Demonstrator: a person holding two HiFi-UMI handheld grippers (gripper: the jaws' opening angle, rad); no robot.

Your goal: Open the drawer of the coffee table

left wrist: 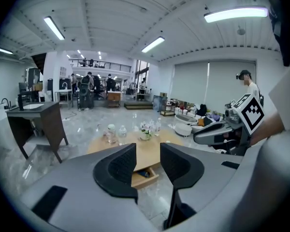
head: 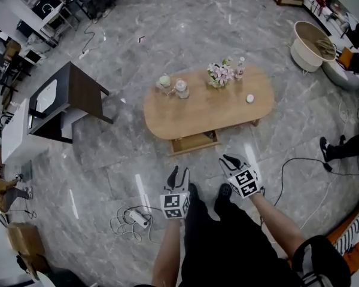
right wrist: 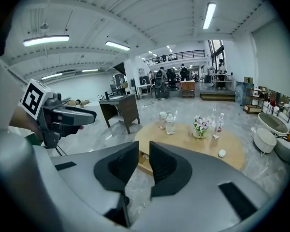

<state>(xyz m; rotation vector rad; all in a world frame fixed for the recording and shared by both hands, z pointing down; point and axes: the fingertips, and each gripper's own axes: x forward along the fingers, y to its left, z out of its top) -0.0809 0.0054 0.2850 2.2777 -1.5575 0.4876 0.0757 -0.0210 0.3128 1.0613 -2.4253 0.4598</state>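
Note:
The oval wooden coffee table point(head: 209, 109) stands on the marble floor ahead of me. Its drawer point(head: 194, 142) is pulled out at the near side, with a dark item inside in the left gripper view point(left wrist: 146, 175). Both grippers hang in the air well short of the table, above my feet. My left gripper point(head: 178, 173) has its jaws apart with nothing between them point(left wrist: 148, 166). My right gripper point(head: 230, 160) shows only a narrow gap between its pads, also holding nothing point(right wrist: 144, 166).
On the tabletop are two glass jars point(head: 173, 86), a flower vase point(head: 221, 73), a bottle point(head: 240, 67) and a small white object point(head: 249, 98). A dark side table point(head: 78, 91) stands left, a white tub point(head: 311, 43) far right. A power strip with cable point(head: 137, 218) lies by my left foot.

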